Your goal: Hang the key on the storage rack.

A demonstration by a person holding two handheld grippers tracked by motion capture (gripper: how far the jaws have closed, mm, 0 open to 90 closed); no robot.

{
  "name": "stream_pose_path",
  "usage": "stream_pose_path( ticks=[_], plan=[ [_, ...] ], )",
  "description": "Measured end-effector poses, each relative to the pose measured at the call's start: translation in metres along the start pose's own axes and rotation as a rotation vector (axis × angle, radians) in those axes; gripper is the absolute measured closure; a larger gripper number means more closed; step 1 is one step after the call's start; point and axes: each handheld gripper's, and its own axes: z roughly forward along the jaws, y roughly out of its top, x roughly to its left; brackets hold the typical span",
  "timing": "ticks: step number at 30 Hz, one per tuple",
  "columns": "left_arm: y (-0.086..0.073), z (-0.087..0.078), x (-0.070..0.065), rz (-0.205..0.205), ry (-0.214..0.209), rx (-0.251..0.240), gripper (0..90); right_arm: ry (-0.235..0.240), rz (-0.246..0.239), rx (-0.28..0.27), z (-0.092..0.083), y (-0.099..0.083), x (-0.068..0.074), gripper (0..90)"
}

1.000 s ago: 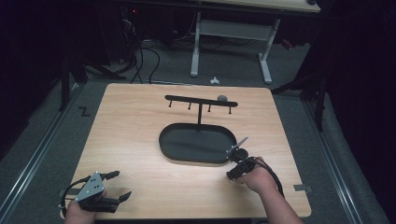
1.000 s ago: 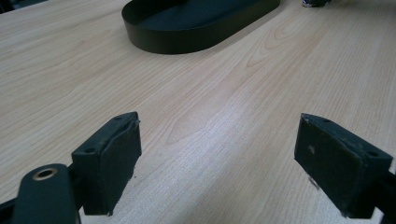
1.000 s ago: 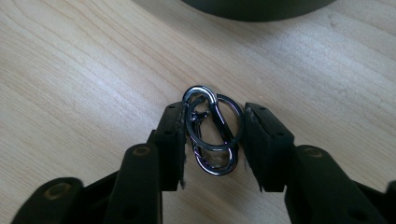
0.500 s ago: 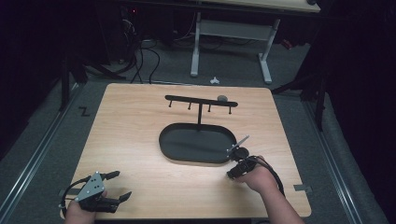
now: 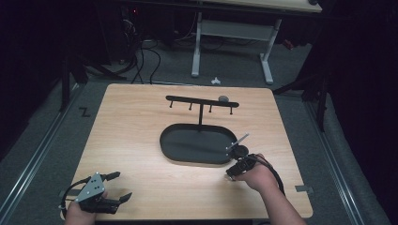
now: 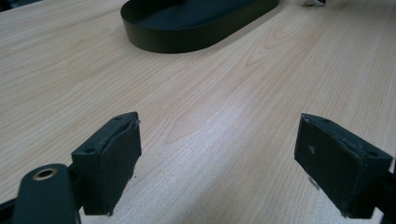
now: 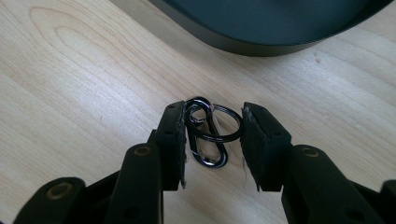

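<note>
Glossy black carabiner (image 7: 205, 135) on pale woodgrain table (image 7: 70, 93)

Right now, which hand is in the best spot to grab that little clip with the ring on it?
The right. The right gripper's fingers already stand on either side of the carabiner clip beside the black tray. The left gripper sits open at the table's near left corner, far from it.

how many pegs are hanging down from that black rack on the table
4, in a row under the black rack's crossbar: far left, left of the post, right of the post, far right. None looks hidden.
</note>
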Motion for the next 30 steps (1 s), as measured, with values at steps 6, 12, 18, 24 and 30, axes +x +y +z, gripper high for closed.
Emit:
stream_pose_path(
  ticks=[6,12,18,24,30],
  plan=[
    [0.0,0.0,-0.001,0.003,0.0,0.001,15.2,0.003,-0.001,0.007,-0.014,0.0,-0.002,61.5],
    [0.0,0.001,-0.001,-0.001,-0.003,0.001,15.2,0.003,-0.004,0.013,-0.027,0.002,-0.005,61.6],
    [0.0,0.001,-0.001,0.001,-0.005,0.004,15.2,0.004,0.005,0.018,-0.038,0.005,-0.008,61.6],
    [0.0,0.001,-0.001,-0.003,-0.006,0.002,15.2,-0.003,0.033,0.041,-0.048,0.011,-0.013,61.6],
    [0.0,0.001,-0.001,0.003,-0.007,0.003,15.2,-0.002,0.057,0.04,-0.059,0.014,-0.014,61.7]
  ],
)
